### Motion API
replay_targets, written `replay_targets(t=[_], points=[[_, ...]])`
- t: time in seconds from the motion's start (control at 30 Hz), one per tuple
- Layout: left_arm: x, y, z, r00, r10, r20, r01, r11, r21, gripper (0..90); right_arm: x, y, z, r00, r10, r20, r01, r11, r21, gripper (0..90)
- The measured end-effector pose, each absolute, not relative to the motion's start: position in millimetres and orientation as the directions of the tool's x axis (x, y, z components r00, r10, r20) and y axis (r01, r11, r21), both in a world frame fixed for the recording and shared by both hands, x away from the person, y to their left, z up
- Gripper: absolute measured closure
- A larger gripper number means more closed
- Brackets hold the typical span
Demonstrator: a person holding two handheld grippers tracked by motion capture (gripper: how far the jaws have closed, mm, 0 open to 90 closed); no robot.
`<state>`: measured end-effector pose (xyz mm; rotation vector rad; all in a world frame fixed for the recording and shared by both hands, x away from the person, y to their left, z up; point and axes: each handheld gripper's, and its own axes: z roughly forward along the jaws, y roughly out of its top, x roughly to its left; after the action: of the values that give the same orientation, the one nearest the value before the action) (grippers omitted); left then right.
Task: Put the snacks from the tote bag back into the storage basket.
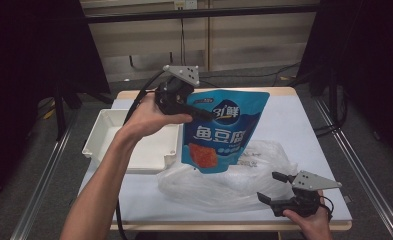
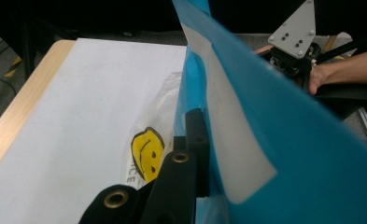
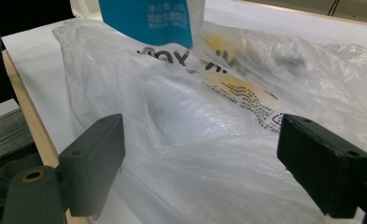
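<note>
Your left gripper's (image 1: 210,114) jaws are clamped tight on the upper edge of the blue fish-tofu pouch (image 1: 224,132), pinching the flat seal near its top corner, while your right gripper (image 1: 275,187) stands with its jaws wide apart and nothing between them, resting at the near right corner of the table (image 1: 304,130) just beside the clear plastic bag (image 1: 224,185). You hold the pouch up in the air, hanging upright with its bottom end just over the crumpled bag, so you look to be in the middle of lifting it clear of the bag; whether its lower corner is free of the plastic or still brushing it you can't quite tell from the high view. From the left gripper view the bag's yellow smiley print (image 2: 146,151) lies below and beside the pouch. The next move, most likely, calls for you to carry the pouch sideways to the white tray (image 1: 109,131) at the left of the table and lower it in before you let go; keep the grip firm, since a thin seal edge could slip. If the bag drags along, your free right gripper is well placed to pin it down. As for contents: the tray looks bare inside, and the plastic bag seems slack and mostly flat, though something pale may lie within its folds, too blurred to name.
</note>
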<state>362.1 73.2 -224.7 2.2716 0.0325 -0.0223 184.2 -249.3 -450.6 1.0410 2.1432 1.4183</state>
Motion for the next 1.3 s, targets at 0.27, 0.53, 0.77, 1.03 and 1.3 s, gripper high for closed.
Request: replay_targets(t=[0.27, 0.53, 0.77, 1.03, 1.3], points=[[364.1, 93.0, -207.8, 0.998, 0.065, 0.026, 0.022, -0.639, 0.769, 90.0, 184.3, -250.0, -450.6, -0.659, 0.747, 0.09, 0.374, 0.222, 0.9, 15.2], [373.4, 119.5, -200.1, 0.992, 0.125, 0.031, 0.053, -0.616, 0.786, 90.0, 184.1, -250.1, -450.3, -0.657, 0.749, 0.088, 0.374, 0.222, 0.9, 15.0], [377.0, 144.0, -189.5, 0.989, 0.144, 0.041, 0.056, -0.613, 0.788, 90.0, 184.7, -250.4, -450.7, -0.655, 0.751, 0.087, 0.374, 0.222, 0.901, 15.0], [376.9, 173.1, -177.0, 0.976, 0.211, 0.053, 0.077, -0.564, 0.822, 90.0, 184.4, -249.6, -450.5, -0.655, 0.75, 0.088, 0.375, 0.222, 0.9, 15.0], [383.6, 197.8, -179.5, 0.961, 0.27, 0.055, 0.109, -0.559, 0.822, 90.0, 184.8, -249.5, -450.8, -0.656, 0.749, 0.088, 0.374, 0.222, 0.901, 15.0]])
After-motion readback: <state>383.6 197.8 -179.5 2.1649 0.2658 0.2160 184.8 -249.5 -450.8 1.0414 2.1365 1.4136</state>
